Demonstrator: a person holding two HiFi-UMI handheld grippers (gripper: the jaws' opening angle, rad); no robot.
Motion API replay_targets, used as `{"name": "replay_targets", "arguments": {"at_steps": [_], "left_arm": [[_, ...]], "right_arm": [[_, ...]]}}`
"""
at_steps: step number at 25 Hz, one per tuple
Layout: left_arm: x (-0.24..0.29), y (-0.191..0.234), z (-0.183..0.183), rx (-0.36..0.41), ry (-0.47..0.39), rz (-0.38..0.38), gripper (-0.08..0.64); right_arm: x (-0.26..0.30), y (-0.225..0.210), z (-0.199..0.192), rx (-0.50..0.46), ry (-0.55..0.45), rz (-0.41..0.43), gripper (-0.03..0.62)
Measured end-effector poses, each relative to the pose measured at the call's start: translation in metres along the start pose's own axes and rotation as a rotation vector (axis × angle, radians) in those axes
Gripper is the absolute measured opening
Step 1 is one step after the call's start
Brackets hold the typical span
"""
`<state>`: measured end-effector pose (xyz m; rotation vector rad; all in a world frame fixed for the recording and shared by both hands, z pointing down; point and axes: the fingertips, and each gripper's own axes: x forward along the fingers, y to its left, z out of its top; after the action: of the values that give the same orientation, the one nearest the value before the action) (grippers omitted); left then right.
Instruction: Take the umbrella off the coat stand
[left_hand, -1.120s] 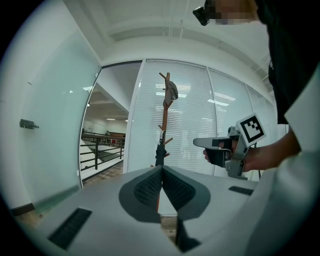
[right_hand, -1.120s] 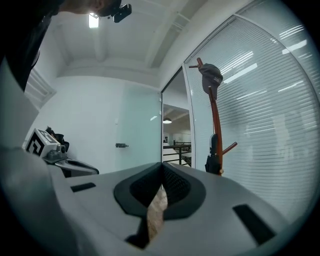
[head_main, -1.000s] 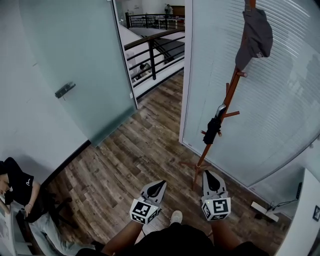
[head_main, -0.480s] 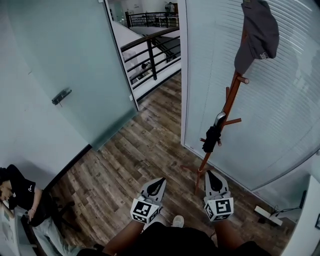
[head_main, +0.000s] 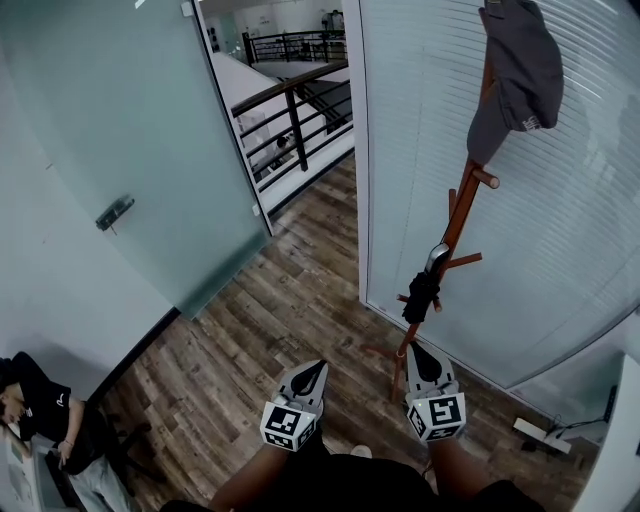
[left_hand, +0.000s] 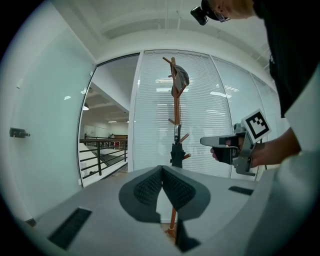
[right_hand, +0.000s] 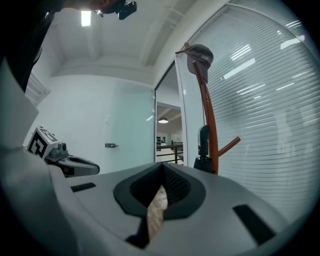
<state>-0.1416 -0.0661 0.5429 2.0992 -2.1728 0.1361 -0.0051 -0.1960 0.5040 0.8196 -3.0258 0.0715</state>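
Hanging low on the coat stand (head_main: 457, 210), right of centre in the head view: one umbrella (head_main: 422, 295), black, folded, its pale handle uppermost, set against the reddish wooden post beside the lower pegs.

- Coat stand: upright on the wooden floor (head_main: 270, 315), in front of a glass wall with slatted blinds (head_main: 580, 200) at the right of the frame.
- Cap (head_main: 515, 70): dark grey, on the stand's top pegs, upper right, well above the umbrella.
- Left claw (head_main: 318, 366): bottom centre, jaws closed together with nothing between them, pointing toward the stand, well apart from the umbrella.
- Right claw (head_main: 415, 348): bottom, right of centre, jaws likewise closed and empty, its tip near the foot of the stand and below the umbrella, touching neither.
- Frosted glass door (head_main: 130, 150): upper left, with a metal handle (head_main: 114, 212).
- Black railing (head_main: 295, 110): top centre, seen through the doorway.
- Seated person (head_main: 40, 405): lower left corner, in dark clothing.
- Power strip (head_main: 538, 433): on the floor, lower right corner.
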Motion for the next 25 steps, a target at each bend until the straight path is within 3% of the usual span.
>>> {"name": "replay_targets", "arguments": {"at_steps": [4, 11, 25], "left_arm": [[0.029, 0.013, 0.010, 0.023, -0.017, -0.033, 0.012], [0.079, 0.029, 0.031, 0.061, -0.031, -0.157, 0.012], [0.136, 0.063, 0.011, 0.032, 0.038, -0.447, 0.012]], "right_arm": [[0.014, -0.029, 0.007, 0.024, -0.005, -0.068, 0.006], [0.038, -0.050, 0.009, 0.026, -0.002, -0.183, 0.006], [0.068, -0.058, -0.023, 0.027, 0.090, -0.474, 0.006]]}}
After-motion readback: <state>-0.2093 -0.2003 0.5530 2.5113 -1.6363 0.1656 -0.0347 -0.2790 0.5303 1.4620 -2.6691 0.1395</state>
